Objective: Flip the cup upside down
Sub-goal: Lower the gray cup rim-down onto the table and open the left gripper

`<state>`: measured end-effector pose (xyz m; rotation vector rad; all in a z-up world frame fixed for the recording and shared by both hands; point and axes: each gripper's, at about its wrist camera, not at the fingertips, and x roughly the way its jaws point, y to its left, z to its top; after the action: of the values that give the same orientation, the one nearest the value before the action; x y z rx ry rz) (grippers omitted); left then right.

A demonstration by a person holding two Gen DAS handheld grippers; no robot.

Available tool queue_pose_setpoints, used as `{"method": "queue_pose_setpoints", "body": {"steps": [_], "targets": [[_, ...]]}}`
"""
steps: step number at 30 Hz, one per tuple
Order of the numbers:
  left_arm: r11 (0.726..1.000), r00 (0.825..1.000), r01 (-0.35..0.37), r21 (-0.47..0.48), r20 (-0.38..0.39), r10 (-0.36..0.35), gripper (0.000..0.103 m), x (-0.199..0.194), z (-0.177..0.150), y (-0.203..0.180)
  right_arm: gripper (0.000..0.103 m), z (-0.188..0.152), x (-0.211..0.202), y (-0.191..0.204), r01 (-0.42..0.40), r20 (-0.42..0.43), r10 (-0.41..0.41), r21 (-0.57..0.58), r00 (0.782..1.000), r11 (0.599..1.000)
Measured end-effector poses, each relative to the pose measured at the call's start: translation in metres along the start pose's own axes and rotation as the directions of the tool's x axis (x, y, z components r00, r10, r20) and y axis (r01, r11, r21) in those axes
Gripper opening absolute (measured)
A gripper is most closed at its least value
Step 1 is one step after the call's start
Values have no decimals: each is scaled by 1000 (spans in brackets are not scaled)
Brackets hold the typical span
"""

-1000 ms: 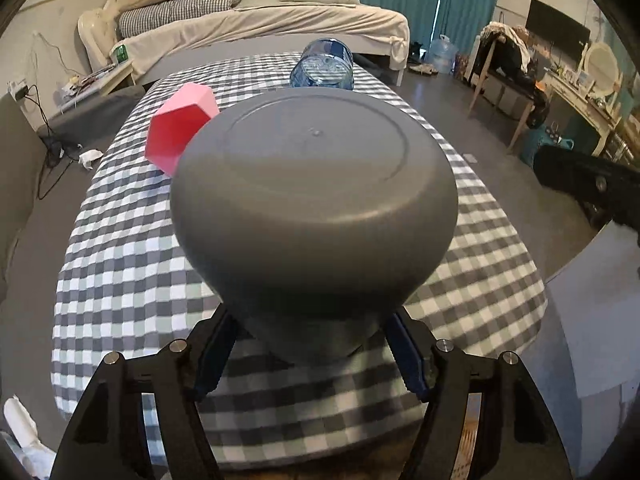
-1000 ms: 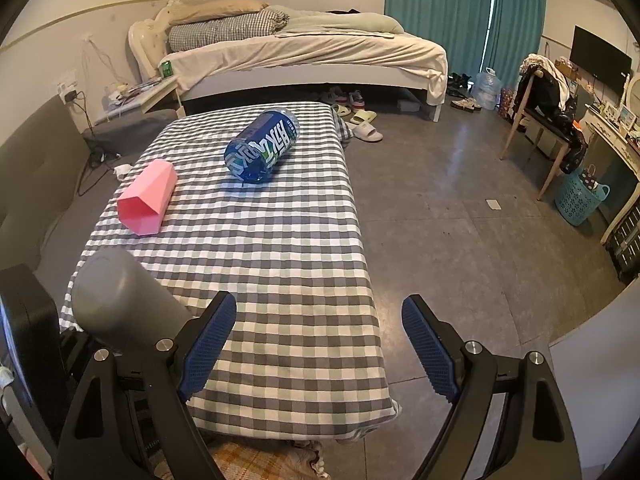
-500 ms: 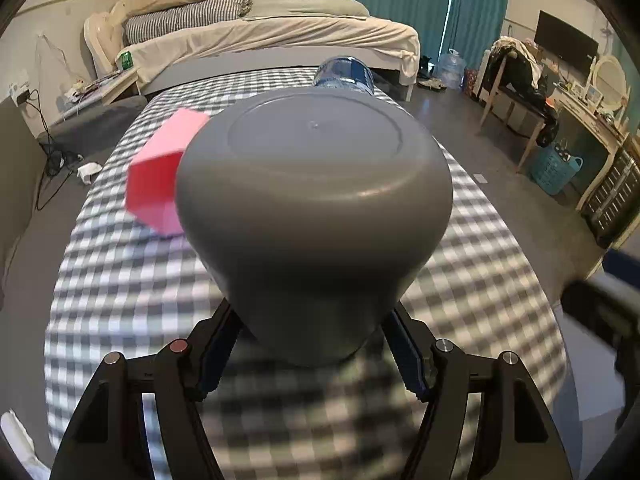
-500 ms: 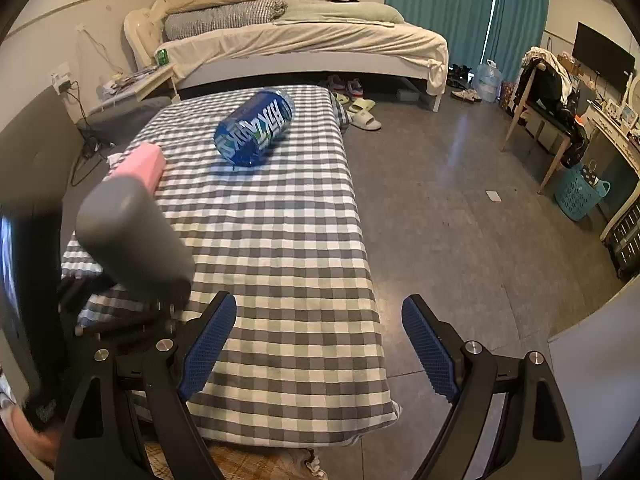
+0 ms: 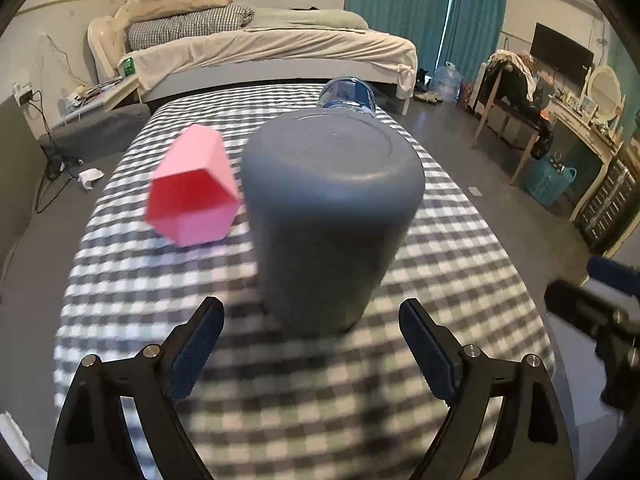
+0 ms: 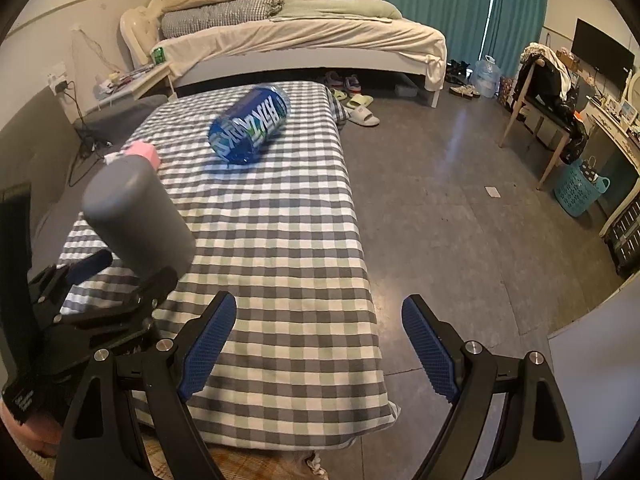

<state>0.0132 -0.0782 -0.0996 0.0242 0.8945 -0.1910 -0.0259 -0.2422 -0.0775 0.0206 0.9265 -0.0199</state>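
Observation:
A grey cup (image 5: 332, 216) stands upside down, base up, on the checked tablecloth (image 5: 280, 400), just ahead of my left gripper (image 5: 312, 344). The left jaws are open and stand apart from the cup's sides. In the right wrist view the same cup (image 6: 136, 220) shows at the left with the left gripper (image 6: 120, 276) at its foot. My right gripper (image 6: 320, 340) is open and empty, over the table's near right corner.
A pink faceted cup (image 5: 192, 196) lies on its side left of the grey cup. A blue water bottle (image 6: 250, 130) lies on its side farther back. A bed (image 6: 300, 40) stands behind the table; bare floor (image 6: 460, 200) lies to the right.
My left gripper has opened and let go of the grey cup, which now stands base up on the cloth. The gripper has drawn back a little. The right gripper stays open.

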Motion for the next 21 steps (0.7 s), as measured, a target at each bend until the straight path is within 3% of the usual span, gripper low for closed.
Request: {"method": "queue_pose_setpoints", "body": {"steps": [3, 11, 16, 21], "targets": [[1000, 1000, -16, -13, 9, 16, 92, -20, -6, 9, 85, -1, -14, 4, -17, 32, 17, -1, 999, 1000], [994, 983, -94, -64, 152, 103, 94, -90, -20, 36, 85, -23, -42, 19, -106, 167, 102, 15, 981, 994], [986, 963, -158, -55, 213, 166, 96, -109, -25, 40, 85, -34, -55, 29, -101, 244, 94, 16, 965, 995], [982, 943, -188, -33, 271, 190, 102, -120, -41, 42, 94, -45, -63, 35, -70, 316, 60, 19, 947, 997]]}}
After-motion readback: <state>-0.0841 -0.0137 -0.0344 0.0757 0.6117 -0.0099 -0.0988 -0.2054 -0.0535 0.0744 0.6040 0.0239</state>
